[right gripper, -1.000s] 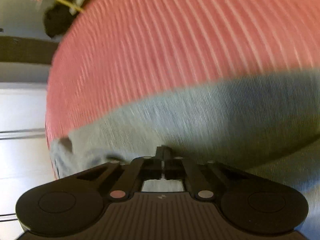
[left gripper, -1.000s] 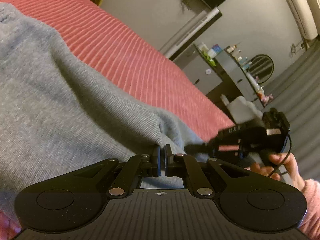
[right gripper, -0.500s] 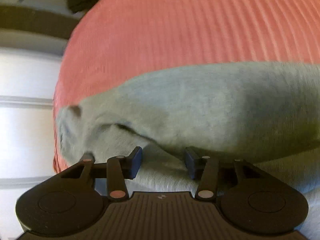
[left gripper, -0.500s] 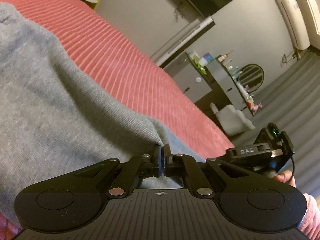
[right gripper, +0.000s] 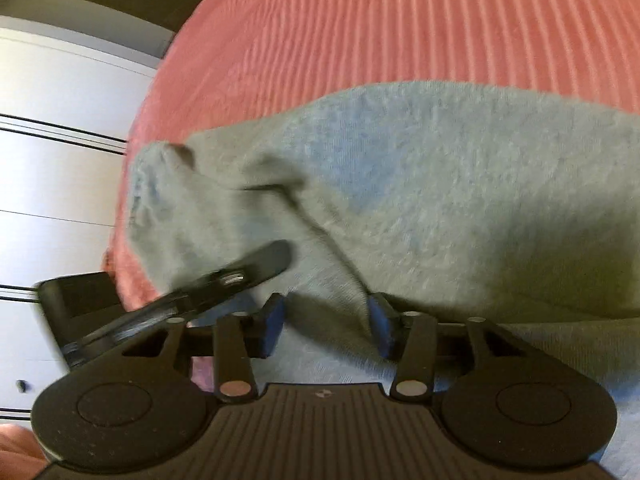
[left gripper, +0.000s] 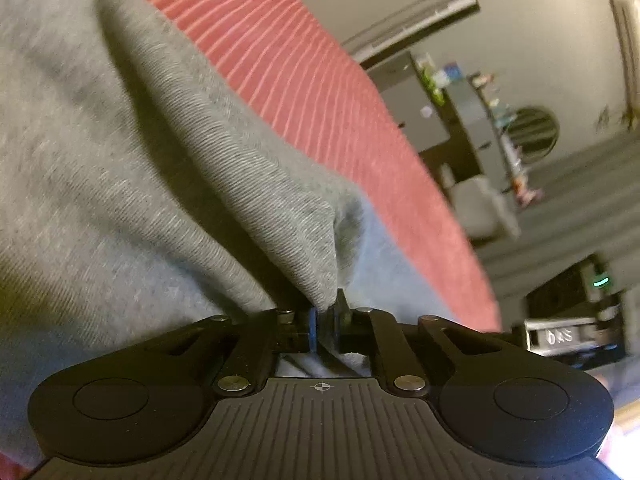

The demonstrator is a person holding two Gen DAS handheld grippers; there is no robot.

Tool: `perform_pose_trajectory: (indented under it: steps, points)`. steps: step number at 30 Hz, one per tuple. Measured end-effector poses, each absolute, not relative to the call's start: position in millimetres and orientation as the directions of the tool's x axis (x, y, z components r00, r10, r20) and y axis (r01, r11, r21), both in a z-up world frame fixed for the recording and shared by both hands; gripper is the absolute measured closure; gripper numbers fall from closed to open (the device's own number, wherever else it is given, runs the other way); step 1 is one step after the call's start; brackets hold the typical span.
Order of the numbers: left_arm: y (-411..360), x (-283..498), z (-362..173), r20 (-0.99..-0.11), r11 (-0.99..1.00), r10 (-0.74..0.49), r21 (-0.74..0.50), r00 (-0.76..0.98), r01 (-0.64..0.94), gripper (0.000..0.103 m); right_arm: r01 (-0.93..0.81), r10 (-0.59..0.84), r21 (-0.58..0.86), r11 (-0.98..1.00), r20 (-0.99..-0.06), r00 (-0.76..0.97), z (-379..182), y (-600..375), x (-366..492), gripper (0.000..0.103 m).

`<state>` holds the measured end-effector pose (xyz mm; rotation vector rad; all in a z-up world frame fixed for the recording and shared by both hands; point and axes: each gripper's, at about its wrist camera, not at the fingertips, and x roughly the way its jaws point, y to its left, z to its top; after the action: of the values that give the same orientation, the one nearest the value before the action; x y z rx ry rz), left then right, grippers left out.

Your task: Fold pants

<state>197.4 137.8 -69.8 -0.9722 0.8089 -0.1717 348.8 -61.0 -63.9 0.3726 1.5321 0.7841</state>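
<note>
On the pink ribbed bedspread [right gripper: 400,32] lie the grey pants [right gripper: 460,184], spreading from 9 to 3 o'clock. Left gripper [left gripper: 325,320] pinches a cloth fold. Right gripper [right gripper: 328,326] has just been opening, pads clear of the fabric between them.

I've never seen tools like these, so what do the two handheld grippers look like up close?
Each is matte black plastic: a ribbed base with a small crosshair mark, two round discs, and linkage arms with silver rivets. The left gripper has dark pads; the right gripper has blue pads. The far unit shows a green light and white lettering.
</note>
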Motion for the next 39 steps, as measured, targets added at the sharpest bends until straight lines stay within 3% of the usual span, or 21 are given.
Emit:
perform_pose_trajectory:
  steps: [2,5,9,18,19,21,23,25,29,33,36,38,39]
  points:
    - [141,191,-60,-0.476,0.573,-0.474,-0.806,0.741,-0.151,0.095,-0.103,0.711,0.723,0.683,-0.69,-0.131,-70,-75,360,0.042]
    - [145,182,-51,-0.434,0.583,-0.485,-0.808,0.759,-0.09,0.095,0.151,0.812,0.799,0.582,-0.582,-0.052,-91,-96,376,0.045]
    - [147,180,-53,-0.407,0.563,-0.49,-0.823,0.771,-0.077,0.095,0.163,0.826,0.81,0.564,-0.555,-0.097,-100,-75,380,0.044]
    - [153,181,-59,-0.382,0.525,-0.501,-0.848,0.777,-0.078,0.092,0.341,0.939,0.875,0.343,-0.326,-0.108,-142,-26,393,0.044]
    - [153,181,-60,-0.384,0.529,-0.489,-0.845,0.783,-0.084,0.09,0.353,0.954,0.888,0.296,-0.288,-0.078,-143,-24,395,0.044]
    - [158,177,-61,-0.414,0.546,-0.435,-0.827,0.799,-0.131,0.071,0.344,0.964,0.903,0.259,-0.265,-0.03,-140,-19,397,0.043]
    - [165,173,-60,-0.477,0.581,-0.343,-0.785,0.809,-0.216,0.061,0.316,0.965,0.918,0.242,-0.26,0.017,-127,-19,404,0.043]
    - [170,169,-58,-0.528,0.611,-0.252,-0.737,0.811,-0.29,0.057,0.302,0.967,0.926,0.226,-0.252,0.049,-111,-26,418,0.042]
    - [168,169,-56,-0.582,0.666,-0.168,-0.662,0.796,-0.344,0.054,0.21,0.946,0.935,0.287,-0.311,0.092,-75,-30,449,0.041]
    - [160,174,-58,-0.635,0.745,-0.13,-0.569,0.762,-0.347,0.055,0.145,0.898,0.893,0.426,-0.436,0.049,-63,-20,482,0.041]
    - [155,178,-56,-0.661,0.785,-0.092,-0.508,0.745,-0.354,0.058,0.052,0.774,0.774,0.631,-0.633,0.02,-61,-7,508,0.042]
    - [158,178,-55,-0.655,0.772,-0.095,-0.524,0.749,-0.36,0.058,-0.061,0.624,0.623,0.78,-0.766,0.156,-36,-5,519,0.039]
    - [160,177,-57,-0.65,0.756,-0.101,-0.542,0.753,-0.367,0.058,-0.084,0.569,0.566,0.82,-0.79,0.228,-24,-11,520,0.039]
